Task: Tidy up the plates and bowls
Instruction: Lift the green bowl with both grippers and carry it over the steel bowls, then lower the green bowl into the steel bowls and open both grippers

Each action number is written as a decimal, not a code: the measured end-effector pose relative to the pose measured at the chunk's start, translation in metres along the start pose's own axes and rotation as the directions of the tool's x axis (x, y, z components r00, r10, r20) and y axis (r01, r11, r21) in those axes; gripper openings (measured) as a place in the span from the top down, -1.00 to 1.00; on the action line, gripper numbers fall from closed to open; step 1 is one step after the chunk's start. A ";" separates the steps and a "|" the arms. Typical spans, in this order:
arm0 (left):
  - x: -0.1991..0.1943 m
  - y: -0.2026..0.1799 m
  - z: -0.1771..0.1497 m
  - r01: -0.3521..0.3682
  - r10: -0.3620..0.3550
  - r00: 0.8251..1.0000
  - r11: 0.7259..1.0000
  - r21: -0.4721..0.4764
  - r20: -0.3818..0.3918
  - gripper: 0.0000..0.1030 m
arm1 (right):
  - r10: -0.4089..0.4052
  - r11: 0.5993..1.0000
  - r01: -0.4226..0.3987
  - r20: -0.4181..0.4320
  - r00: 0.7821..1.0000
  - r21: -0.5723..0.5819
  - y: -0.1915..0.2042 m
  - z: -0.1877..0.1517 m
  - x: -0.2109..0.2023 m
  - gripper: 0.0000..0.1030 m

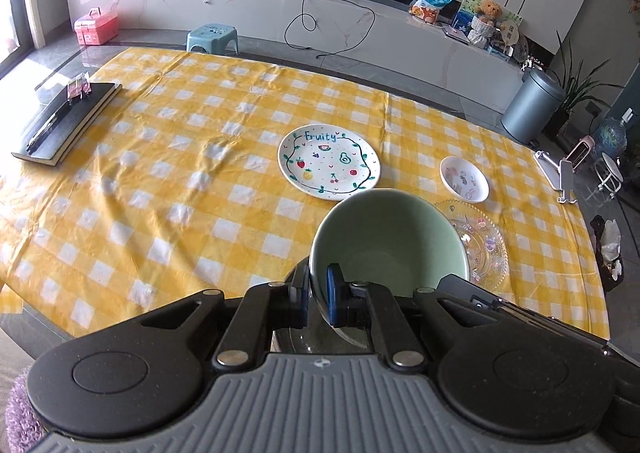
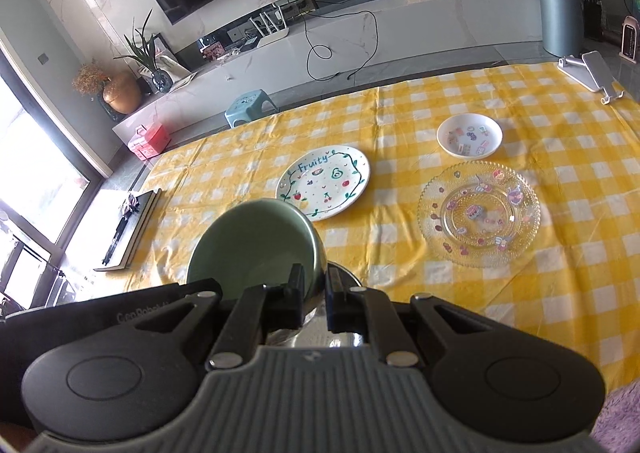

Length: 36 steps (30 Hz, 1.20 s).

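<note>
My left gripper (image 1: 318, 295) and my right gripper (image 2: 314, 295) are each shut on opposite rims of a pale green bowl (image 1: 386, 241), which is tilted above the table; it also shows in the right wrist view (image 2: 256, 245). Something shiny, perhaps a metal bowl (image 2: 338, 335), lies just under it. On the yellow checked tablecloth (image 1: 180, 173) lie a white "Fruity" plate (image 1: 329, 160) (image 2: 323, 182), a small white dish (image 1: 464, 178) (image 2: 469, 135) with stickers, and a clear glass plate (image 1: 486, 249) (image 2: 479, 214) with stickers.
A black notebook (image 1: 66, 121) with a pen lies at the table's left. A white phone stand (image 1: 556, 173) stands at the far right edge. Beyond the table are a blue stool (image 1: 212, 38), a grey bin (image 1: 530, 109) and a long white cabinet.
</note>
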State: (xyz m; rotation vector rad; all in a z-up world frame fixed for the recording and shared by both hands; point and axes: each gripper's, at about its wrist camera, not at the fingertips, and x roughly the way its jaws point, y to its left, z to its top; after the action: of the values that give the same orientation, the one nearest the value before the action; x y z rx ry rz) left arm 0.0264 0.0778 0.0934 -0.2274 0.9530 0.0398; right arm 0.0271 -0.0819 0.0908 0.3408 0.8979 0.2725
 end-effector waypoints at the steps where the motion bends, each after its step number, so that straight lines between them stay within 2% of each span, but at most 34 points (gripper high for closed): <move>1: -0.001 0.002 -0.004 0.005 -0.005 1.000 1.000 -0.011 0.001 0.82 | -0.003 1.000 0.003 -0.002 1.000 -0.003 0.001 -0.003 -0.001 0.85; 11: 0.013 0.018 -0.026 0.054 -0.057 0.998 0.995 -0.082 -0.028 0.82 | -0.041 0.999 0.041 -0.027 0.999 -0.008 -0.005 -0.020 0.008 0.86; 22: 0.036 0.020 -0.031 0.046 -0.049 0.996 0.998 -0.050 -0.073 0.81 | -0.074 0.997 0.072 -0.066 0.995 -0.026 -0.008 -0.025 0.031 0.86; 36: 0.045 0.019 -0.035 0.015 -0.016 0.995 1.000 -0.013 -0.098 0.80 | -0.090 0.996 0.087 -0.109 0.990 -0.033 -0.008 -0.028 0.047 0.87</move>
State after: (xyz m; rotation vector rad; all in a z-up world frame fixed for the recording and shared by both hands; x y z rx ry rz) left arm 0.0219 0.0860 0.0344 -0.2502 1.0484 0.0201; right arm 0.0334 -0.0672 0.0383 0.2609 1.0150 0.2233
